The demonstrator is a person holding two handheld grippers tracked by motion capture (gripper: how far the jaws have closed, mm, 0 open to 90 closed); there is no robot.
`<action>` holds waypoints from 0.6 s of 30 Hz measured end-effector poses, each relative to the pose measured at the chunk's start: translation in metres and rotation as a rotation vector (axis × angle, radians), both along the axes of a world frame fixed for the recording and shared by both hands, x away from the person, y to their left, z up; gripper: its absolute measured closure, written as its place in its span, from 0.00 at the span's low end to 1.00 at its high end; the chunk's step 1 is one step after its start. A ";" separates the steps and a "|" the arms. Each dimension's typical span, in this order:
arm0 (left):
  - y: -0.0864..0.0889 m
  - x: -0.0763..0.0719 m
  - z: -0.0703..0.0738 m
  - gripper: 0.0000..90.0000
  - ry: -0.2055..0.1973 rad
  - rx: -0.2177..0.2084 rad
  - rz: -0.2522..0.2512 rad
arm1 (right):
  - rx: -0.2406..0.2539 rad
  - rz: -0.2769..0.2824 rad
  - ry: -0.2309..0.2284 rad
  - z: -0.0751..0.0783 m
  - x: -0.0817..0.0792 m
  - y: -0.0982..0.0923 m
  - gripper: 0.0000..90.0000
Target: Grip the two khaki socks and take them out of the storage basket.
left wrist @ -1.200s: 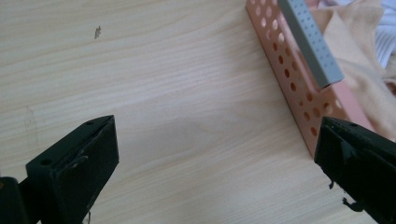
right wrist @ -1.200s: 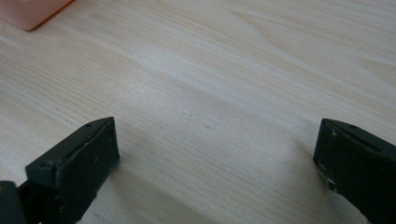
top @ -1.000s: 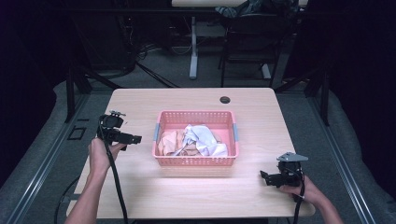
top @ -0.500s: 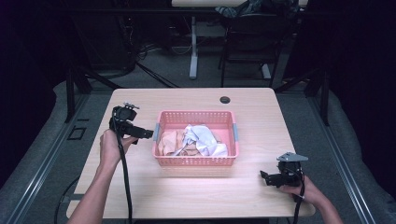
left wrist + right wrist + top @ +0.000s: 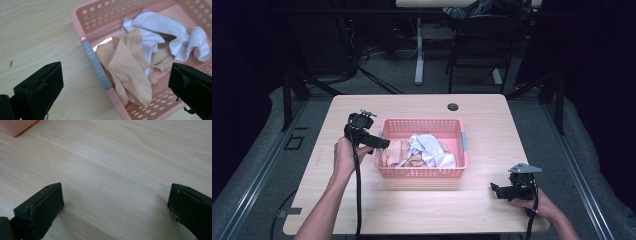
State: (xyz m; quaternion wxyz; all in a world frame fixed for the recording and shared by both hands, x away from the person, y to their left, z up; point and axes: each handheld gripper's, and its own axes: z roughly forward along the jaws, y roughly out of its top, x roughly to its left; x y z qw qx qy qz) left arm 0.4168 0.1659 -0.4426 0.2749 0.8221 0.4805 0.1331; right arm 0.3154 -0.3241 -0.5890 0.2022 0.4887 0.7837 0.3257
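Observation:
A pink plastic basket (image 5: 422,173) stands mid-table and holds peach-coloured socks (image 5: 127,67) and white socks (image 5: 162,27) in a loose heap. My left gripper (image 5: 379,144) hovers over the basket's left rim (image 5: 96,65), open, its jaws set wide apart on either side of the peach socks with nothing held. My right gripper (image 5: 496,190) rests low near the table's front right, open over bare wood (image 5: 112,177), holding nothing. A corner of the basket (image 5: 17,126) shows at the top left of the right gripper view.
A small black round disc (image 5: 453,106) lies near the table's far edge. The wooden table (image 5: 492,125) has bare room on both sides of the basket. Dark floor, cables and desk legs lie beyond the table.
My left gripper has moved right and slightly forward, from beside the table's left part to above the basket's left rim. The right gripper has stayed put.

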 end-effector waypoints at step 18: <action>-0.037 0.009 -0.024 0.00 0.071 -0.005 -0.071 | 0.000 0.001 0.000 0.000 0.000 0.000 0.00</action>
